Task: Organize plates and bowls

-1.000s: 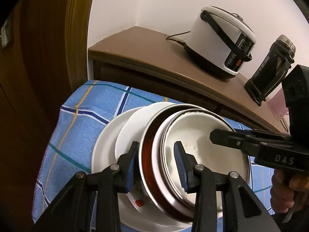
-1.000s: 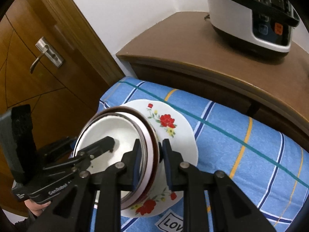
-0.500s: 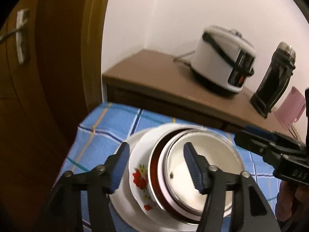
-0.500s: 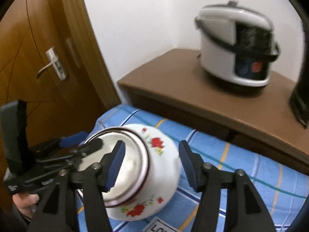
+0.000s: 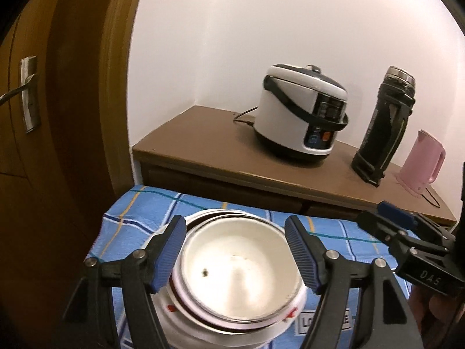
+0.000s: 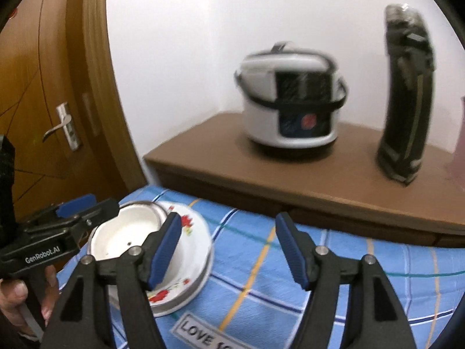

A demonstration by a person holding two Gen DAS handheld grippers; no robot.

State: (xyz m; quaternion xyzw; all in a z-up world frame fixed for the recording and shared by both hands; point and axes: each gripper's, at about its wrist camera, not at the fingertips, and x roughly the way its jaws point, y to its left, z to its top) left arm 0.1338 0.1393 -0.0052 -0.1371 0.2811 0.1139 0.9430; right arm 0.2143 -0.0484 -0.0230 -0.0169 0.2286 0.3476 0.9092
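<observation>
Bowls [image 5: 238, 273] sat nested in one stack on floral plates [image 6: 191, 264], all resting on the desk's blue checked cloth [image 6: 334, 264] near its left corner. The left gripper [image 5: 235, 258] hovered over the stack, its blue-padded fingers [image 5: 170, 254] spread wide either side of the top bowl and holding nothing. The right gripper [image 6: 226, 247] hung just right of the stack, fingers [image 6: 290, 250] also wide apart and empty. Behind, a sideboard [image 5: 209, 142] carried a rice cooker [image 5: 302, 116], a dark flask [image 5: 383, 125] and a pink kettle [image 5: 421, 163].

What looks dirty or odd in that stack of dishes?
A small dark speck sits on the white inside of the top bowl. The stack rests level on the flowered plate; nothing spilled or broken shows.
</observation>
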